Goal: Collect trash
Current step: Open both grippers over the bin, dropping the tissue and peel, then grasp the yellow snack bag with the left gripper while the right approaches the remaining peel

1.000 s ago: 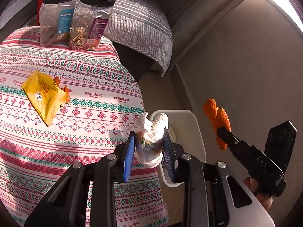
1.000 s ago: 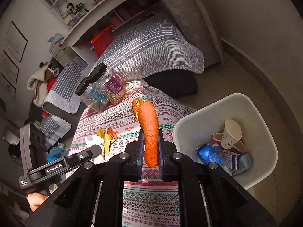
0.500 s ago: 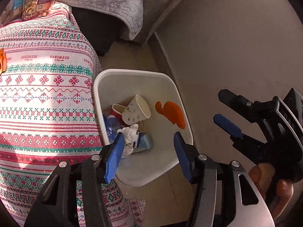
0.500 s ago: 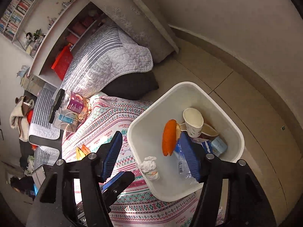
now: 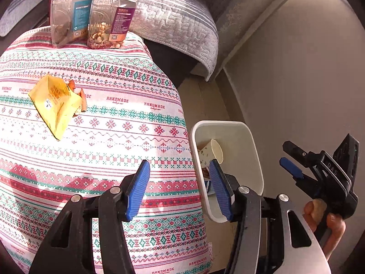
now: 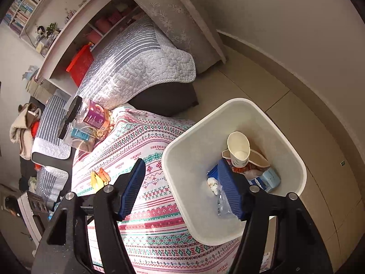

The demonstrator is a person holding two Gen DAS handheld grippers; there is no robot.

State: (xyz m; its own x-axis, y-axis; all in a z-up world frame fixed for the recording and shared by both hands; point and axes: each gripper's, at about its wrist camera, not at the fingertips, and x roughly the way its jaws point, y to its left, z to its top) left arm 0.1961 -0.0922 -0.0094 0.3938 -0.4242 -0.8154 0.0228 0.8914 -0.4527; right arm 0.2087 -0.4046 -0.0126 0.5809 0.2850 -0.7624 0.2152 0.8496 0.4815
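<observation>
Both tongs, the left tongs (image 5: 180, 189) and right tongs (image 6: 182, 189), are gaping wide, holding nothing. The yellow snack wrapper (image 5: 57, 105) is waiting on the tabletop (image 5: 118, 137), near the white trash bin (image 6: 296, 159).

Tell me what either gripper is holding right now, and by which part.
Nothing. The left gripper and right gripper are both open and empty.

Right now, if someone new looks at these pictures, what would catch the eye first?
Probably the patterned tablecloth, bright in the sun, with a yellow wrapper lying on its left part and two jars at the far edge. Next, the white bin on the floor beside the table, holding a paper cup and other trash. Both grippers are open and empty.
</observation>
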